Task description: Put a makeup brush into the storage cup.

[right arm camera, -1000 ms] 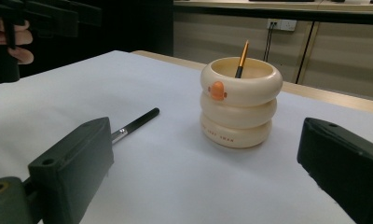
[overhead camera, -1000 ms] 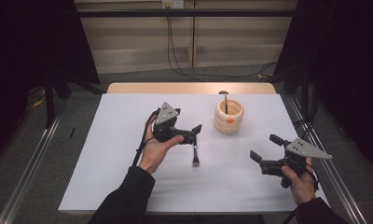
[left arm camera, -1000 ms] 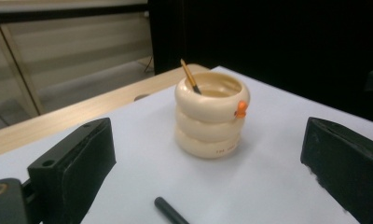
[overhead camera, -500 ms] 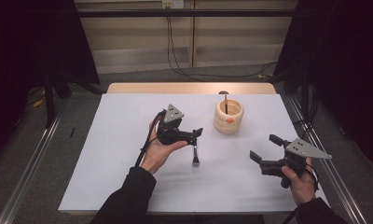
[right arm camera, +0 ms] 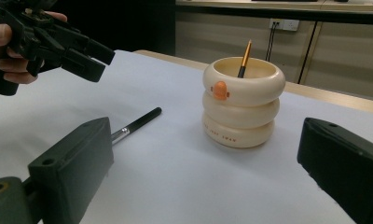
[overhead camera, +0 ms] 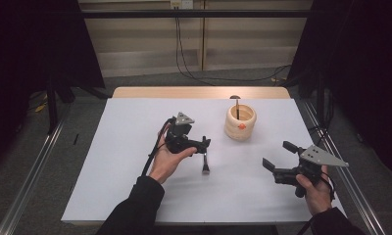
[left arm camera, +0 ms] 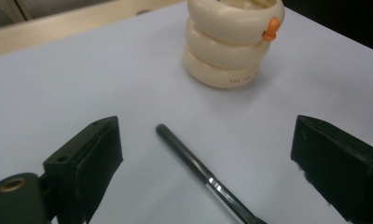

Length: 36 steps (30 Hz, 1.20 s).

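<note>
Since the earlier frames the left gripper (overhead camera: 202, 145) had swung from over the sheet toward the pen (overhead camera: 204, 164), its jaws just closing a little yet standing wide apart, clamped on nothing. Between those jaws, in the left gripper view, the pen (left arm camera: 201, 175) lay flat on the white sheet (left arm camera: 82, 84), clear of both pads; its lower end was cut off at the bottom edge, so its tip could not be made out. Beyond the jaws stood the cream holder (left arm camera: 229, 42), its top cropped. The right gripper (overhead camera: 277, 160) rested low, jaws also wide apart and empty. Ahead of its jaws stood the holder (right arm camera: 243, 100) with a brush (right arm camera: 244, 58) inside, most of the brush hidden by the rim; the pen (right arm camera: 138, 123) was partly hidden behind the near jaw
</note>
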Available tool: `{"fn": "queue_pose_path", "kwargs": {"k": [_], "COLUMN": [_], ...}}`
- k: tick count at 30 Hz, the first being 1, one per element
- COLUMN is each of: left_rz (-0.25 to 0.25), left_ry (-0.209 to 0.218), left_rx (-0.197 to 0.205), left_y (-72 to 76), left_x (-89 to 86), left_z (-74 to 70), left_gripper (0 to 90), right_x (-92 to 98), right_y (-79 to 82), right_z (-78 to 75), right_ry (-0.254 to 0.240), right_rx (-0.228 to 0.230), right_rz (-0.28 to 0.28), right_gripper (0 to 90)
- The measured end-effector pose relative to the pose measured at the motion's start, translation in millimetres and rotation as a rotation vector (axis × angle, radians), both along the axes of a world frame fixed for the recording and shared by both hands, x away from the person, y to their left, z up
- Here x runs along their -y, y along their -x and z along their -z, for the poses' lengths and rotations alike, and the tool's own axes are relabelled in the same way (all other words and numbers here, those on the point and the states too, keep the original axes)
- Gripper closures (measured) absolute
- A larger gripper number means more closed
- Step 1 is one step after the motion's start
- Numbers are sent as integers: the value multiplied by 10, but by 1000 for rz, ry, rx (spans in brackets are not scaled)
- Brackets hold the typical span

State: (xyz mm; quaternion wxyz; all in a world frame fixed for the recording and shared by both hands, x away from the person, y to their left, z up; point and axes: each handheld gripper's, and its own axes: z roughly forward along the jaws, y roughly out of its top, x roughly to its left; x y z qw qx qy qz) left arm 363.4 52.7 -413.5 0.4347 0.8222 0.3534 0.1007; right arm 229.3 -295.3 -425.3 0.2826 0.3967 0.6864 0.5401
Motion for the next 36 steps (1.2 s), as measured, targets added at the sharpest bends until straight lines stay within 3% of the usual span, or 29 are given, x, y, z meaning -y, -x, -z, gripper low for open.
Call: {"fn": "queue_pose_path", "kwargs": {"k": [8, 15, 22, 29, 32, 36], "left_rz": [-1, -13, -9, -14, -5, -13], "left_ry": [-81, -102, -188, -202, -195, -228], "left_rx": [-50, -129, -210, -288, -306, -308], "left_y": [-2, -28, -39, -61, -66, -68], "left_x": [42, 62, 163, 220, 230, 241], "left_z": [48, 66, 126, 151, 165, 188], "left_gripper": [133, 195, 217, 253, 286, 325], "right_x": [2, 3, -4, 0, -2, -1], "right_y": [0, 3, 2, 4, 3, 4], "right_z": [0, 0, 2, 4, 6, 7], "right_ry": [-4, -1, 1, 0, 1, 1], "right_rx": [2, 1, -1, -2, -6, -5], "right_rz": [2, 4, 8, 3, 2, 2], "right_gripper": [33, 33, 33, 33, 34, 33]}}
